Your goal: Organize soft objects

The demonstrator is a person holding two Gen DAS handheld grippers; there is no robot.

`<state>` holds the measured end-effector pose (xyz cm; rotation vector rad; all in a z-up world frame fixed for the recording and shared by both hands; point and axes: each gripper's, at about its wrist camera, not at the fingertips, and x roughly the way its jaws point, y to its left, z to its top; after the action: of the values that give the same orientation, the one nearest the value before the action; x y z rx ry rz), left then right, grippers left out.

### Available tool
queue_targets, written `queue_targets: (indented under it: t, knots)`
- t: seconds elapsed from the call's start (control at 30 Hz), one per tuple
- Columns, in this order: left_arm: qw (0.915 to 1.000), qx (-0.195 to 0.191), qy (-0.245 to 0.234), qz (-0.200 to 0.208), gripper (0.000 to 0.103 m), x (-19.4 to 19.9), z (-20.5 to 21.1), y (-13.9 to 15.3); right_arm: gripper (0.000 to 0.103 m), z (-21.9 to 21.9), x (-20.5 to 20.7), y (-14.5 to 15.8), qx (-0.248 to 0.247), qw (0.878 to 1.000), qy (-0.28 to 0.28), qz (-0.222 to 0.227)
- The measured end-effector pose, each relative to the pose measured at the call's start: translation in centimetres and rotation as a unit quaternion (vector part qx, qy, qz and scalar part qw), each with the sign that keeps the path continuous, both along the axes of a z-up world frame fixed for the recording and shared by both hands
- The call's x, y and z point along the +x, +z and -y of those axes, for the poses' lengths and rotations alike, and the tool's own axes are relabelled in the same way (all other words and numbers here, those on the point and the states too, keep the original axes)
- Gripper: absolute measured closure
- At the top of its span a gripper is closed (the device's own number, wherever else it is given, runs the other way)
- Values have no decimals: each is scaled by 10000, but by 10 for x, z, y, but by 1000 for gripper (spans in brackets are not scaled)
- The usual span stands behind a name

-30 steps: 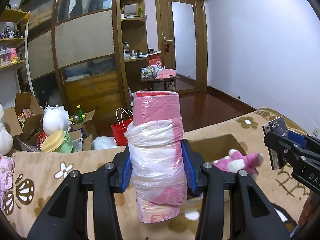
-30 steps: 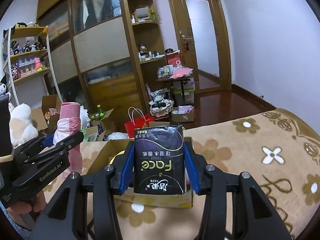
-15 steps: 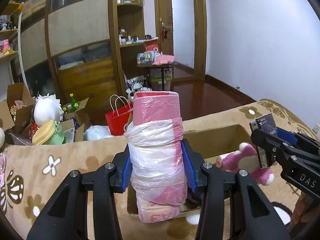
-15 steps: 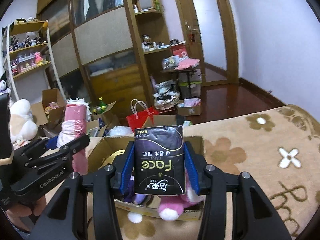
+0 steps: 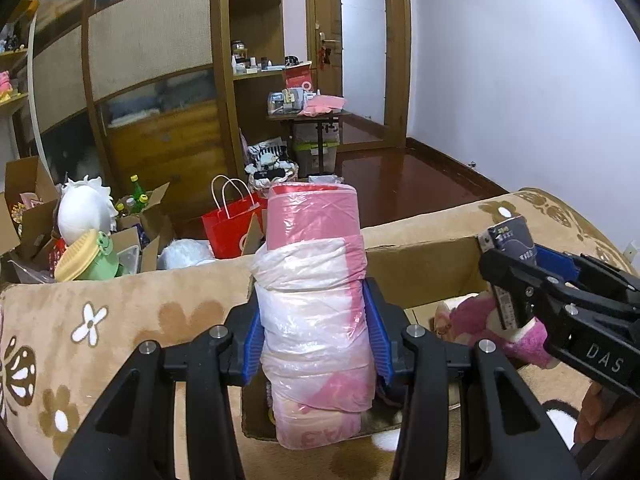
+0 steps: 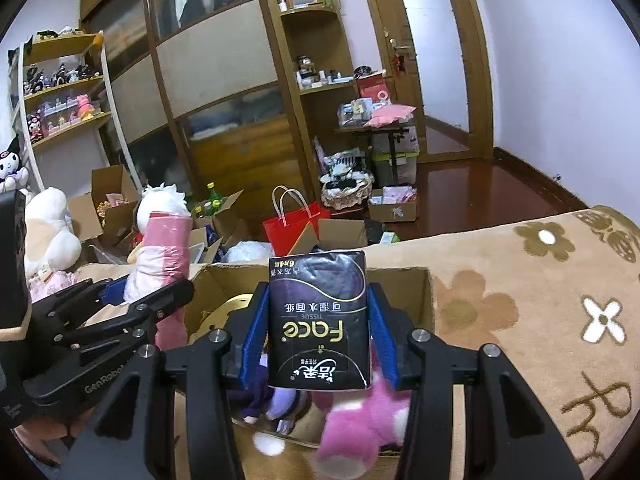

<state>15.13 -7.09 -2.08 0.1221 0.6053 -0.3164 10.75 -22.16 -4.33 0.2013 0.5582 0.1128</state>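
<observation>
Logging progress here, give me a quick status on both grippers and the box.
Left gripper shut on pink bag roll. Right gripper shut on tissue pack. Both over cardboard box; plush toys already inside.

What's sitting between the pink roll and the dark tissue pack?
The open cardboard box, with a pink plush toy inside. The right wrist view shows it between the pink roll and tissue pack.

1 pink bag roll (image 5: 314, 304), 1 tissue pack (image 6: 318, 320), 1 cardboard box (image 6: 404, 284). 2 plush toys lie inside: 1 pink (image 6: 360, 424), 1 purple (image 6: 276, 400).
</observation>
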Motion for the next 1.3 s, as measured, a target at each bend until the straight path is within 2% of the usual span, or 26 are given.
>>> queue_targets:
  t: [0.63,0.73,0.87,0.93,1.03,1.13,1.17,1.23,1.3]
  knots:
    - [9994,-246,-198,-168,58,5,0,-9,53,-9,6,-4,-164,9998,-36,-67]
    - [9993,-286,-190,-177,48,4,-1,-10,52,-13,7,-5,-245,9997,-11,-99]
    - [9996,-162,-206,-105,44,1,2,-9,52,-15,7,-6,-324,9994,13,-87]
    - [9996,-115,-238,-75,38,-1,3,-7,52,-16,7,-5,-311,9995,10,-93]
    - [9998,7,-200,74,33,-7,2,-1,46,-15,6,-3,-253,9996,-30,-72]
    - [9997,113,-139,147,21,-12,-1,5,39,-12,2,2,-122,9999,4,-28]
    - [9997,125,-79,182,17,-15,-4,8,35,-12,1,4,-147,9999,-4,-10]
    - [9997,126,-23,202,17,-18,-9,12,27,-12,-3,11,-238,9997,-26,55]
    - [9997,138,50,178,14,-21,-13,16,15,-13,-8,16,-257,9996,-16,95]
